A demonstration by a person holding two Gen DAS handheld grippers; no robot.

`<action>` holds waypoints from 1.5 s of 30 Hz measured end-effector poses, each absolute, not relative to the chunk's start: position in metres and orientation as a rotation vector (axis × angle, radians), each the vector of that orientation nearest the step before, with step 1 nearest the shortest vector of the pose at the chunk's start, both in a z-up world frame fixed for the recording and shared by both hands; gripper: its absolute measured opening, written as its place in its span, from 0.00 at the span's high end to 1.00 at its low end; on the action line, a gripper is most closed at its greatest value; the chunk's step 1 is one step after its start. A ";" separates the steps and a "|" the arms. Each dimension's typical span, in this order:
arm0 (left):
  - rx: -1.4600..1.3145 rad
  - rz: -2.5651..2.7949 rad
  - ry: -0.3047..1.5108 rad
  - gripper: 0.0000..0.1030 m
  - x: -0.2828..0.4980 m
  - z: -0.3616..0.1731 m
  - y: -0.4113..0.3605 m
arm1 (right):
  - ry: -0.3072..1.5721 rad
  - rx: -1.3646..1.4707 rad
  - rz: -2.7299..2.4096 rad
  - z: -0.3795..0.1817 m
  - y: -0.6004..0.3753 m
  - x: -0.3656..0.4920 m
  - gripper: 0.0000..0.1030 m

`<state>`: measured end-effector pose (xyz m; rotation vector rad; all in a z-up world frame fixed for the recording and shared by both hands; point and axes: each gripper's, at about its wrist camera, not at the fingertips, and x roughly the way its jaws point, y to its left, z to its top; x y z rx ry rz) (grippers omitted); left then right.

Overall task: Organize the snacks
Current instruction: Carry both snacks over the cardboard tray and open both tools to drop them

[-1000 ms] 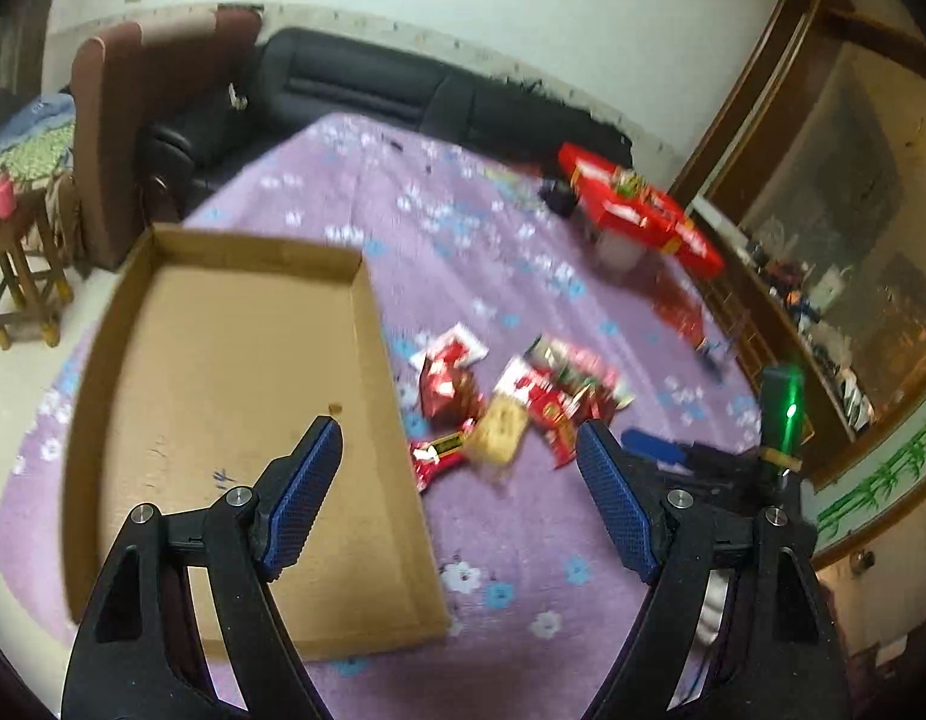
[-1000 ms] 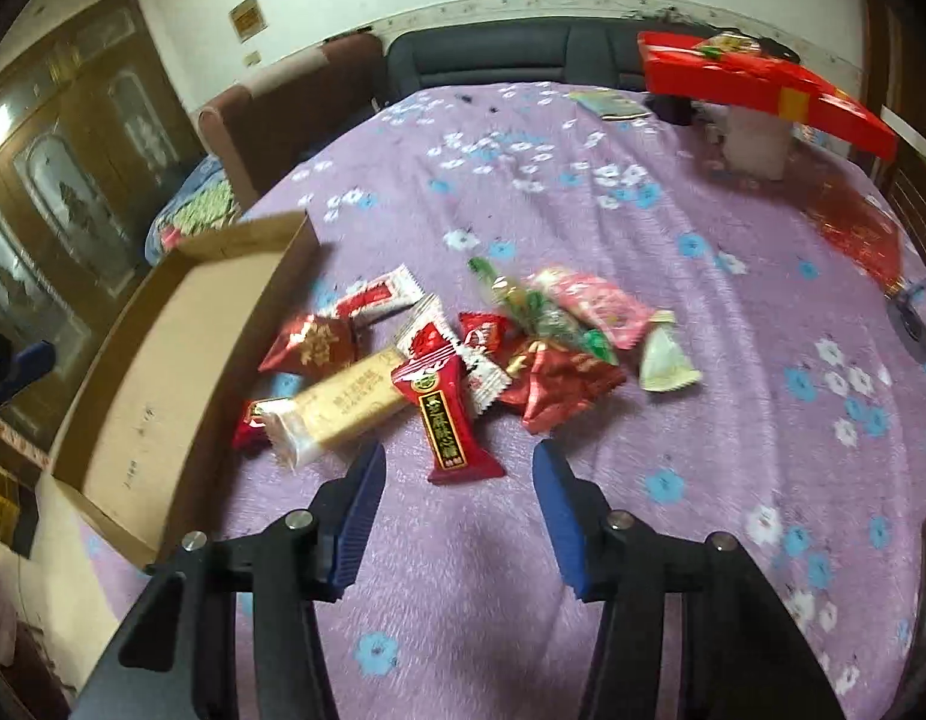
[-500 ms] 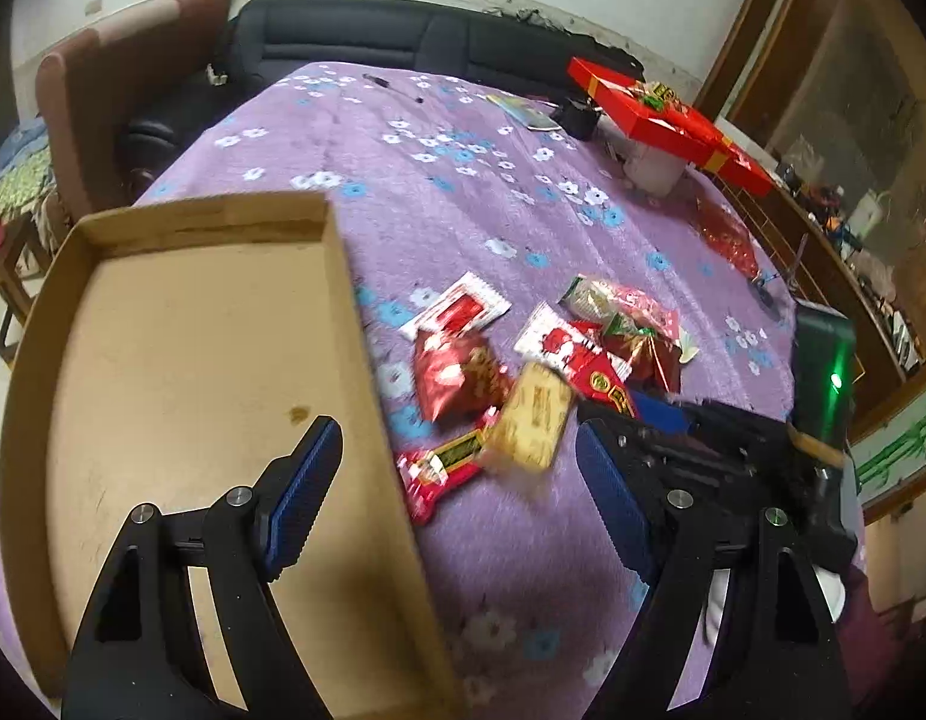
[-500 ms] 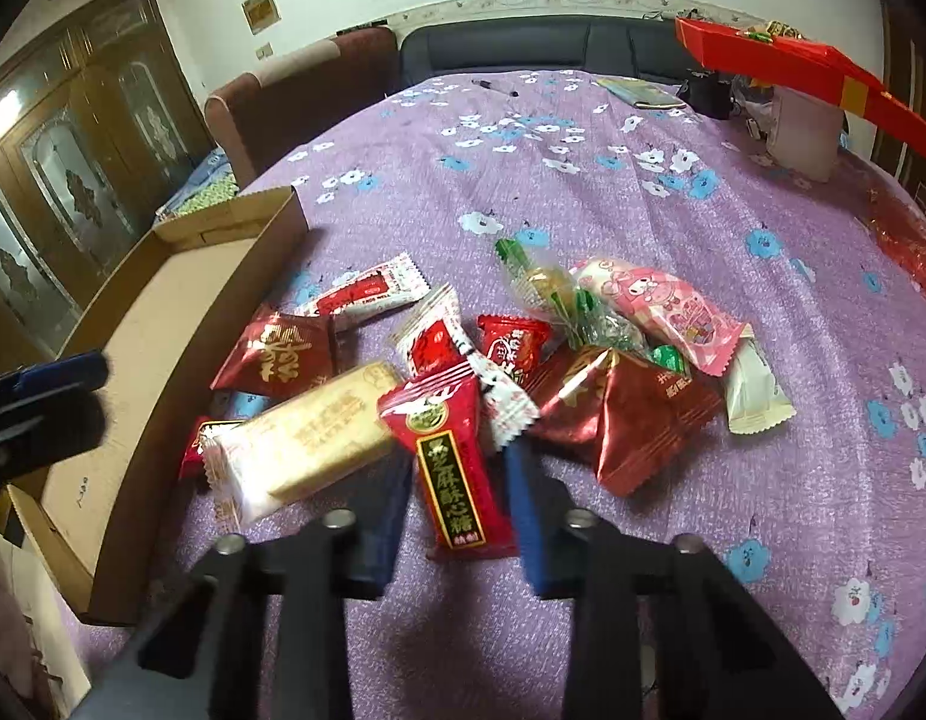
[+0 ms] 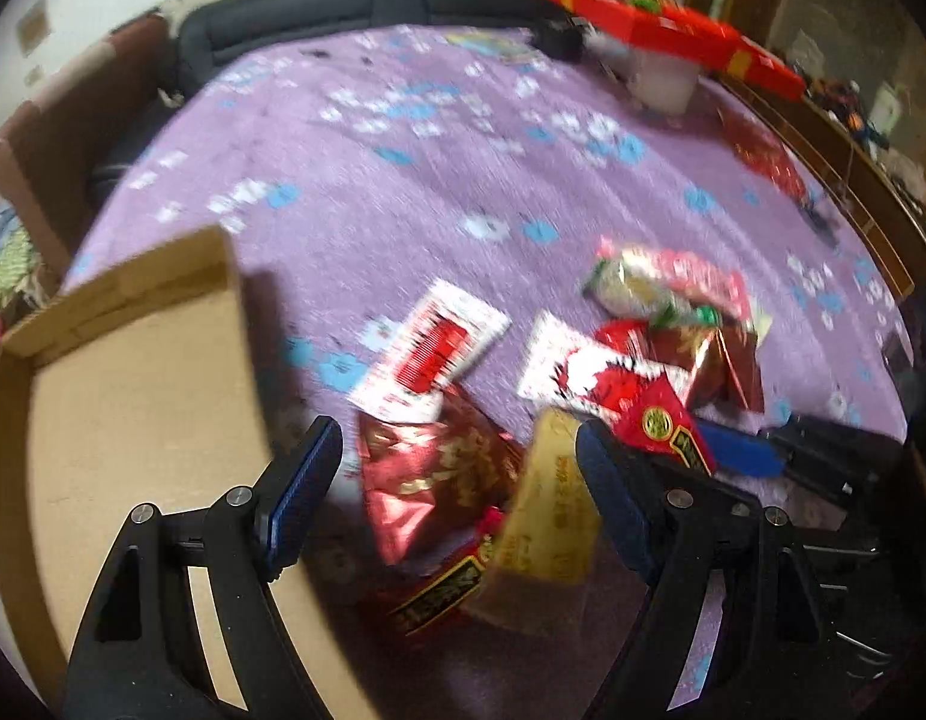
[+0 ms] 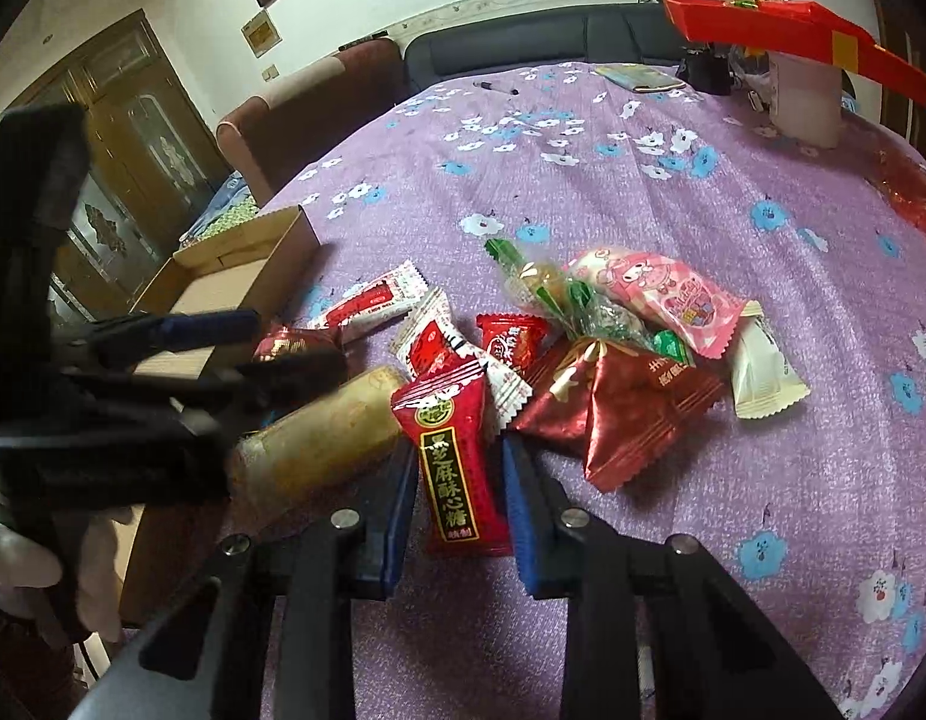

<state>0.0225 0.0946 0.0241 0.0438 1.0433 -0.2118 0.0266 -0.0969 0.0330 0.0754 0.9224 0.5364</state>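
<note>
Several wrapped snacks lie in a heap on the purple flowered tablecloth. My right gripper has its jaws narrowed around a long red sesame candy packet; the pads sit at its two sides, and contact is unclear. My left gripper is open over a dark red foil packet and a golden bar packet. It shows from the side in the right wrist view, beside the golden bar. The open cardboard tray lies left of the heap.
A red gift box on a white stand is at the far right of the table. A pen and a booklet lie at the far edge. A sofa and an armchair stand behind the table.
My right gripper moved in on the red sesame packet and its jaws narrowed around it. My left gripper moved forward and down from over the tray to the dark red and golden packets.
</note>
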 end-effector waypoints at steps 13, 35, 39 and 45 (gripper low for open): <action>-0.080 -0.277 1.034 0.67 0.021 0.027 0.099 | 0.921 0.076 0.535 0.032 -0.096 0.026 0.77; -0.391 -0.121 0.810 0.68 -0.087 0.078 0.221 | 0.835 0.121 0.556 0.059 -0.094 0.000 0.79; -0.415 -0.059 0.826 0.68 -0.097 0.064 0.243 | 0.835 0.097 0.655 0.074 -0.062 -0.022 0.79; -0.436 0.018 0.843 0.68 -0.107 0.049 0.265 | 0.862 0.024 0.835 0.089 0.006 -0.049 0.79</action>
